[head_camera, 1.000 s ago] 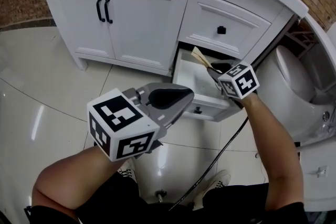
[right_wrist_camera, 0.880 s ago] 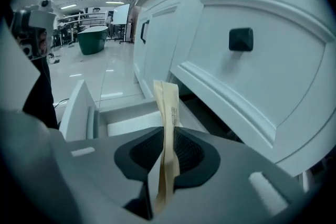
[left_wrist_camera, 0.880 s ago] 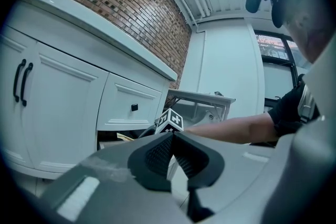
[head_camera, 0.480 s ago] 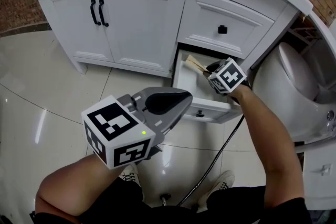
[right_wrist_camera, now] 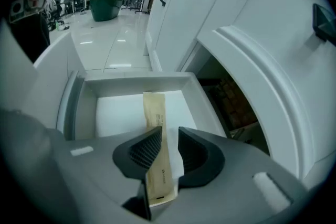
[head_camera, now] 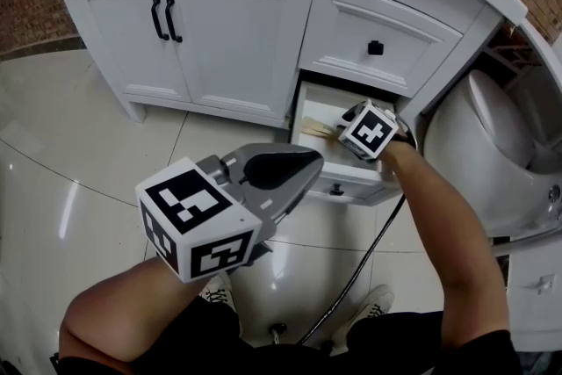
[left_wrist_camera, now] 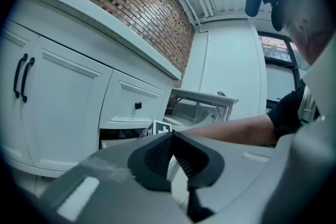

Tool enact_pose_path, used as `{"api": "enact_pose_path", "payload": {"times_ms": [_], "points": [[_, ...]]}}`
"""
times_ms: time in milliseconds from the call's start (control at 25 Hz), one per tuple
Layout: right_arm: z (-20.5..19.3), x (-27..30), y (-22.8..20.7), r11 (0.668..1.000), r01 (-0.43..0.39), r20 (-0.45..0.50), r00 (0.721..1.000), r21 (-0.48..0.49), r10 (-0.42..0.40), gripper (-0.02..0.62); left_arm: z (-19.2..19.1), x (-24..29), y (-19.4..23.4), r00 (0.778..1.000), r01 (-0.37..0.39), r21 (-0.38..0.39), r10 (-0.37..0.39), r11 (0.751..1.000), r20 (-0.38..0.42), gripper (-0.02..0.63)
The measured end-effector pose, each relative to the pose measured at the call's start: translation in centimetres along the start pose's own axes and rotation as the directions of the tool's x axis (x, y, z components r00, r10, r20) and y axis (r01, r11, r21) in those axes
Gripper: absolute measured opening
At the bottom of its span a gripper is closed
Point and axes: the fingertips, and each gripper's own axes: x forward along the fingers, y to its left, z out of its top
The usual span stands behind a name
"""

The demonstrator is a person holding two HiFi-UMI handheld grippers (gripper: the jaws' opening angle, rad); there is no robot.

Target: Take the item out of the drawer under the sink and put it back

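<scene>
Under the white vanity (head_camera: 237,22), the drawer (right_wrist_camera: 131,79) stands open. Right tool (right_wrist_camera: 169,136), jaws just opening, loosely straddles the packet (right_wrist_camera: 154,113), which reaches ahead into the drawer. Left tool (left_wrist_camera: 172,136) is closed and empty.

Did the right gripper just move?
Yes: in the head view the right gripper shifted left, deeper into the open drawer, jaws just opening around the packet.

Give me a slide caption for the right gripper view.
Right hand-held gripper, jaws just opening around tan packet, over open drawer.

Print on the tan packet (right_wrist_camera: 155,113) is too small to read
</scene>
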Motion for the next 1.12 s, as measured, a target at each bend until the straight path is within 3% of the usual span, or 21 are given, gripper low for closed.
{"api": "enact_pose_path", "payload": {"times_ms": [160,280,440,520,680,880,1000,1120], "points": [[0.3,-0.7,-0.3,1.000,0.022,0.019,1.000,0.021,-0.023,0.092,0.1,-0.1,-0.1,1.000,0.002,0.004,-0.002,1.000,0.004,0.006],[0.4,-1.8,-1.6,0.992,0.111,0.039,0.993,0.052,-0.113,0.091,0.3,-0.3,-0.3,1.000,0.006,0.008,-0.006,1.000,0.008,0.006],[1.9,-5.2,-3.7,0.965,0.228,0.138,0.960,0.133,-0.246,0.056,0.4,-0.4,-0.8,1.000,0.012,0.021,-0.012,1.000,0.009,0.006],[2.8,-7.4,-3.8,0.955,0.235,0.208,0.940,0.180,-0.270,0.008,0.1,-0.2,-1.0,1.000,0.014,0.030,-0.014,0.999,-0.002,0.006],[4.6,-12.0,-2.0,0.944,0.166,0.365,0.892,0.285,-0.267,0.008,-0.2,-0.2,-0.9,1.000,0.005,0.034,-0.004,0.999,-0.012,0.006],[5.2,-19.0,0.8,0.902,-0.011,0.551,0.795,0.433,-0.255,0.008,-0.2,-0.3,-1.7,1.000,0.004,0.052,-0.003,0.999,-0.008,0.006],[4.8,-22.0,2.8,0.885,-0.104,0.622,0.748,0.454,-0.231,0.008,-0.3,-0.2,-2.9,0.999,0.033,0.045,-0.033,0.998,0.002,0.006],[4.4,-24.0,4.5,0.879,-0.159,0.660,0.722,0.450,-0.207,0.008,-0.4,-0.1,-3.9,0.999,0.050,0.025,-0.050,0.998,0.012,0.006]]}}
